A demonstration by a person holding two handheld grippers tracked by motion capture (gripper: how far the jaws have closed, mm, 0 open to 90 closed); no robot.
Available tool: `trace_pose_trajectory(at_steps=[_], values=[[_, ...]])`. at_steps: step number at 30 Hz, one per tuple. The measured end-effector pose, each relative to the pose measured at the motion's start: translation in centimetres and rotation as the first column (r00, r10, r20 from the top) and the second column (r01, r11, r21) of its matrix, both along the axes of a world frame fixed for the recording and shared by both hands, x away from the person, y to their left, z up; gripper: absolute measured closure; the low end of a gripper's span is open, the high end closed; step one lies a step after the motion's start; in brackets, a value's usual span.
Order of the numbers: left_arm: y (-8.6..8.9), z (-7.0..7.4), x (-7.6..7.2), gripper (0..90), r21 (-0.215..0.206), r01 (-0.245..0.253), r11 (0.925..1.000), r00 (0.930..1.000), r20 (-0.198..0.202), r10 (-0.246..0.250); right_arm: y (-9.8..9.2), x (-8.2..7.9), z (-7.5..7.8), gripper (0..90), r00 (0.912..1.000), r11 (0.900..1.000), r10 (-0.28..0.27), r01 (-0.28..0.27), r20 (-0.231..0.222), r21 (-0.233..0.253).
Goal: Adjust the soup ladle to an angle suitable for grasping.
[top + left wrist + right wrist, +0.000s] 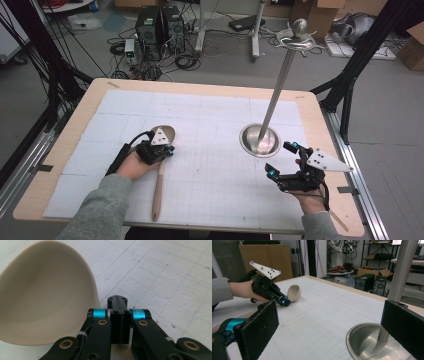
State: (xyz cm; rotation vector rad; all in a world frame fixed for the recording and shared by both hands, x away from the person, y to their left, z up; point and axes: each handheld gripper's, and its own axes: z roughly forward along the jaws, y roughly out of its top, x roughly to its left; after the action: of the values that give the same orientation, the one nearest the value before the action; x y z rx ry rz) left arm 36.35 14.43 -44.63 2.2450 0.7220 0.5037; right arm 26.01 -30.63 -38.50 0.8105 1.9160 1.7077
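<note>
So far only the first grasp looks made. The left gripper (167, 149) sits at the neck of a wooden spoon (159, 187), just behind its pale bowl, and in the left gripper view its jaws stand pressed together with no gap between the pads; the bowl (45, 295) bulges just to one side of them. Whether the thin neck is pinched between the pads cannot be told, since the jaws hide that spot. The spoon lies on the tabletop (210, 125) at the left, its bowl pointing away from the person and its handle running back toward the near edge. In the right gripper view the bowl seems tipped up a little.

The right gripper (280, 159) is wide open and holds nothing. It hovers just beside the round steel base of a metal stand (259, 139), whose slim pole rises to hooks at the top.

By my reading, the spoon is meant for that stand, and nearly all of that is left: lifting the spoon, carrying it across, and hanging it on a hook.
</note>
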Motion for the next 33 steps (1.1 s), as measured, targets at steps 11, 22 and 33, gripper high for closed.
trace_pose_trajectory(at_steps=[11,22,33], values=[[1.2,0.3,-0.4,90.0,0.037,-0.002,0.9993,1.0000,0.001,0.002,-0.5,-0.4,0.0,0.1,0.9999,1.000,-0.013,0.013,-0.001,0.006],[4.0,0.2,-1.5,90.0,0.024,-0.048,0.9985,0.9988,0.003,0.048,-0.6,-0.4,-0.1,0.1,0.9999,1.000,-0.014,0.014,-0.001,0.004],[5.3,0.4,-2.7,90.0,0.064,-0.060,0.9962,0.9982,0.006,0.059,-0.5,-0.4,-0.1,0.1,0.9999,1.000,-0.011,0.011,-0.004,0.000]])
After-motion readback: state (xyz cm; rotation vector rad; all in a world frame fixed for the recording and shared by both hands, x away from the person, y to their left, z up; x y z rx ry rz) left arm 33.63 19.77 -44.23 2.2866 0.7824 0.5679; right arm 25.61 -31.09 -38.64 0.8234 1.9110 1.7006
